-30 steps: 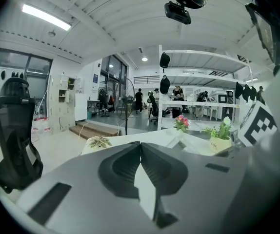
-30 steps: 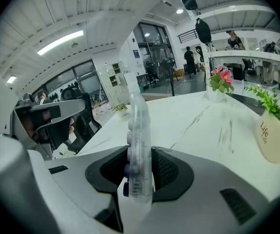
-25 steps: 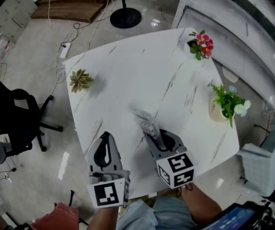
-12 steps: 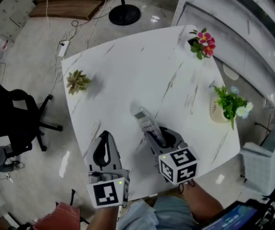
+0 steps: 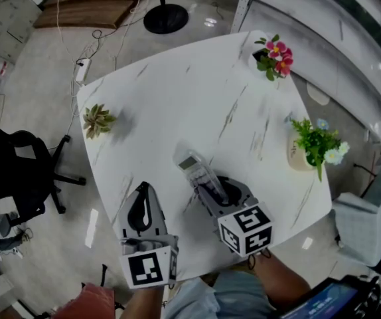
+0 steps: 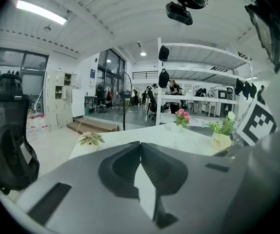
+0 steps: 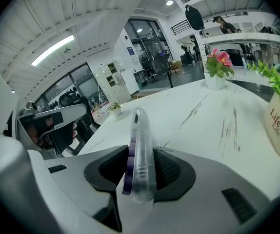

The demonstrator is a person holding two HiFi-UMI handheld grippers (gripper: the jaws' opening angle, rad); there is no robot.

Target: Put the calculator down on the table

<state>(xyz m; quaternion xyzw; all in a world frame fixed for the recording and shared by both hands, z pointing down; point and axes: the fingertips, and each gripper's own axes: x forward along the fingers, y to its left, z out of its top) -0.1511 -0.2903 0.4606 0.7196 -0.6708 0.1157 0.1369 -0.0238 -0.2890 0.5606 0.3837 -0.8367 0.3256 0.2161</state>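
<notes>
The calculator [image 5: 196, 169], clear-cased with purple keys, sticks out ahead of my right gripper [image 5: 207, 190] over the near part of the white marble table [image 5: 177, 92]. In the right gripper view it stands on edge [image 7: 141, 130] between the two dark pads, and both seem to touch it. The right gripper [image 7: 139, 156] has its jaws opening. My left gripper [image 5: 144, 190] hovers at the table's near left edge, and its jaws meet with nothing between them [image 6: 140, 152].
A small succulent [image 5: 96, 119] sits at the table's left, pink flowers [image 5: 275, 55] at the far corner, a green plant in a cream pot [image 5: 313, 145] at the right edge. A black office chair [image 5: 18, 171] stands on the floor left of the table.
The calculator has tipped a little, so its display end now shows more plainly in the head view. The right gripper has rolled slightly. The left gripper has barely shifted.
</notes>
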